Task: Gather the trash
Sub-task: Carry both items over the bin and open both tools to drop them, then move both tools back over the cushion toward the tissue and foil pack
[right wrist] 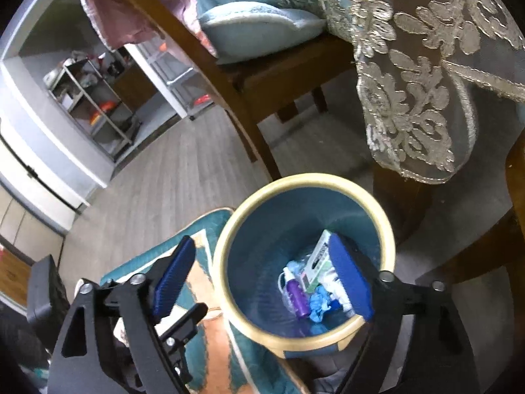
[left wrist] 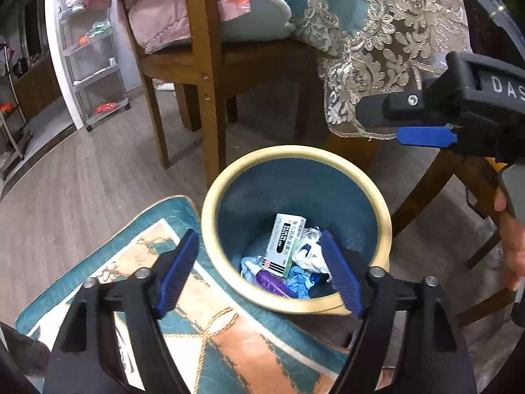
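Observation:
A blue trash bin with a cream rim stands on the floor below both grippers. Inside lie a white and green medicine box, a purple tube, a crumpled blue glove and white wrappers. My left gripper is open and empty above the bin's near rim. My right gripper is open and empty above the bin; it also shows in the left wrist view at the upper right.
A teal and orange rug lies under the bin's left side. A wooden chair with cushions stands behind. A lace tablecloth hangs at the right over wooden table legs. Metal shelves stand far left.

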Demonstrator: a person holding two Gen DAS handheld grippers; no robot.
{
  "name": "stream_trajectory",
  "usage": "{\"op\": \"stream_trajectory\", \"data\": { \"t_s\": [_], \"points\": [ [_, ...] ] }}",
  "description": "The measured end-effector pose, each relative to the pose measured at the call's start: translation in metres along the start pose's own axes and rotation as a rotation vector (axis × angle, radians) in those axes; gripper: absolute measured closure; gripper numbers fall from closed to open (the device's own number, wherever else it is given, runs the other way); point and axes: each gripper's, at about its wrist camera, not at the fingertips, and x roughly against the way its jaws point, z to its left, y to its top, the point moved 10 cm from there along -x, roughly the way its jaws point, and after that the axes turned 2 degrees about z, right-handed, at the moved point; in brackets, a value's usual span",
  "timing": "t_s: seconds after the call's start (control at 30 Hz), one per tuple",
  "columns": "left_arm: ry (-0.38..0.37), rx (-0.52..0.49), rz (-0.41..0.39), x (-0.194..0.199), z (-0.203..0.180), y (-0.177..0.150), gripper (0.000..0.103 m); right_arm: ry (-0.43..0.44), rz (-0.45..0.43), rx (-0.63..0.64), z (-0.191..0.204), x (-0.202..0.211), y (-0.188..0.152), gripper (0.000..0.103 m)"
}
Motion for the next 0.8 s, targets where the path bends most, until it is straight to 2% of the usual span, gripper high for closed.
{"op": "stream_trajectory", "data": {
  "t_s": [0.03,0.1,0.47,0.8],
  "points": [
    [0.003,0.004,-0.001,0.002,0.002,0.0,0.019,0.004,0.0,0.0,0.001,-0.002,0.001,0.013],
    [0.024,0.018,-0.014,0.011,0.011,-0.001,0.006,0.014,-0.002,0.004,0.008,-0.001,0.002,0.012],
    [0.082,0.084,-0.011,0.05,0.067,-0.02,0.006,0.041,0.01,0.022,0.049,-0.008,-0.005,0.009],
    [0.181,0.192,0.004,0.089,0.151,-0.059,0.006,0.091,0.066,0.078,0.122,-0.034,-0.022,0.009]
  ]
}}
